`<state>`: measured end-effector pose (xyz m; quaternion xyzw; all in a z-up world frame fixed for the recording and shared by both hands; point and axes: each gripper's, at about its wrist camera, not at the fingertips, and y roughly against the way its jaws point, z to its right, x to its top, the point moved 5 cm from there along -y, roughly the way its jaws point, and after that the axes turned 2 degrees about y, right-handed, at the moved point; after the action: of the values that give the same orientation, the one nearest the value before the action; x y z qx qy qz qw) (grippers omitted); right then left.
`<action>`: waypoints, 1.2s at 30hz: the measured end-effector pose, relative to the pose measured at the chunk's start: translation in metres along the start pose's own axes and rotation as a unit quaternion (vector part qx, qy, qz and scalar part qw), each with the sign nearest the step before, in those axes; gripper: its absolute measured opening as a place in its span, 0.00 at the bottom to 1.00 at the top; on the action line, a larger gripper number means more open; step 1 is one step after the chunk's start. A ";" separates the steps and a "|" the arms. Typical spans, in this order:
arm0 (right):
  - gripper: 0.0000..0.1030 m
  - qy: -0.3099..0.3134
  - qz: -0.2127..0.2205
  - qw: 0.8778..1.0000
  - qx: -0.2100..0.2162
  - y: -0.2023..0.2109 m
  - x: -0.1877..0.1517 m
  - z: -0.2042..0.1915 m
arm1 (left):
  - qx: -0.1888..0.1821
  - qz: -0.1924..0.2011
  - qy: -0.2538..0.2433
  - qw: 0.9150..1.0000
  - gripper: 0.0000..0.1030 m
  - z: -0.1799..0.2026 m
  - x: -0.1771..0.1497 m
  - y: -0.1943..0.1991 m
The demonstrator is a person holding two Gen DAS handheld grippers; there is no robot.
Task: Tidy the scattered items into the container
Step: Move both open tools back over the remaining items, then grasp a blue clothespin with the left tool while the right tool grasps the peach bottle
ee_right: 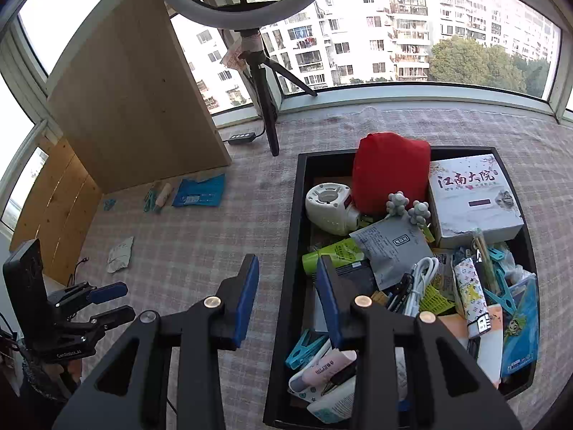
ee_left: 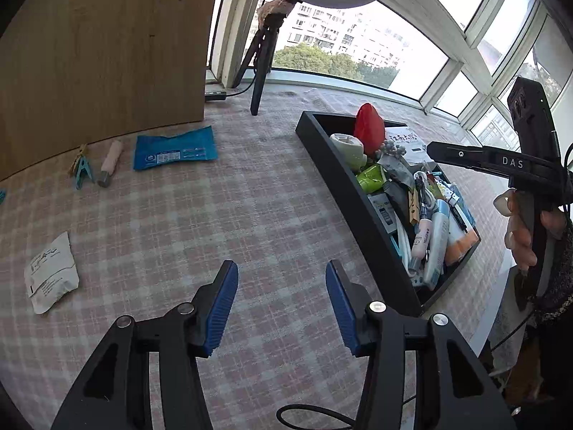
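Black tray [ee_right: 292,236] already brimmed with clutter; both the left gripper [ee_left: 281,308] and right gripper [ee_right: 286,301] stood open, empty. White packet [ee_left: 52,272], blue packet [ee_left: 175,147], pink tube [ee_left: 111,163] and teal peg [ee_left: 84,172] remained near the tablecloth's [ee_left: 215,222] far left edge, needing a reach there next.

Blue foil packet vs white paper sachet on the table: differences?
The blue foil packet is larger and lies by the wooden board; the white paper sachet is smaller and lies in the open, nearer the left gripper. Both lie flat on the checked tablecloth, outside the black tray.
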<state>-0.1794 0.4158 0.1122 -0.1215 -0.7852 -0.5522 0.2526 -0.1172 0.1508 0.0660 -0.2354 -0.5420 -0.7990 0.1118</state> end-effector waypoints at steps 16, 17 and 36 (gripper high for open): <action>0.31 0.040 -0.064 0.994 0.075 -0.164 0.063 -0.215 | 0.070 0.013 0.067 0.995 0.25 -0.180 0.061 -0.021; 0.31 0.041 -0.068 0.994 0.070 -0.177 0.069 -0.220 | 0.069 0.011 0.070 0.995 0.24 -0.184 0.066 -0.030; 0.26 0.018 -0.161 0.986 0.042 -0.314 0.107 -0.237 | 0.070 -0.008 0.077 0.994 0.16 -0.218 0.089 -0.114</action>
<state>-0.3552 0.0728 -0.0213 0.0269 -0.8121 -0.5546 0.1795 -0.2994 0.0013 -0.0481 -0.1600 -0.5887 -0.7755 0.1628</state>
